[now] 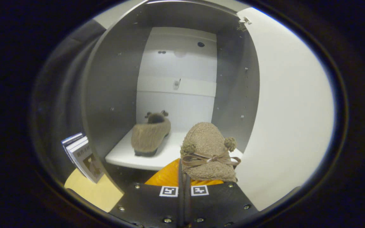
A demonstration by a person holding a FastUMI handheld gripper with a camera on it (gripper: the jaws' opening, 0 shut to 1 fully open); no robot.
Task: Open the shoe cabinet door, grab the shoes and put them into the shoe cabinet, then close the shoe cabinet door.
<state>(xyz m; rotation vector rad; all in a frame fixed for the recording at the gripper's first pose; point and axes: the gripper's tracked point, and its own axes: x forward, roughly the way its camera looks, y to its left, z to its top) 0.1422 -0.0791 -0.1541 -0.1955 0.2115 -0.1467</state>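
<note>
The shoe cabinet (112, 88) stands open, its white door (290, 110) swung out to the right. One fuzzy tan shoe (150, 134) with pompoms sits on the white shelf (122, 156) inside, toward the left wall. The second tan shoe (208, 148), with a brown bow and two pompoms, hangs just above my fingers at the cabinet's mouth, over the shelf's front right corner. My gripper (184, 182) is shut on this shoe, with the fingers nearly together and pinching its edge. Orange parts of the gripper show behind the shoe.
Several books (82, 155) lean against the cabinet's outer left side, standing on a light wooden surface (90, 190). Grey side walls and a white back panel (177, 79) enclose the compartment. To the right of the first shoe, the shelf is bare.
</note>
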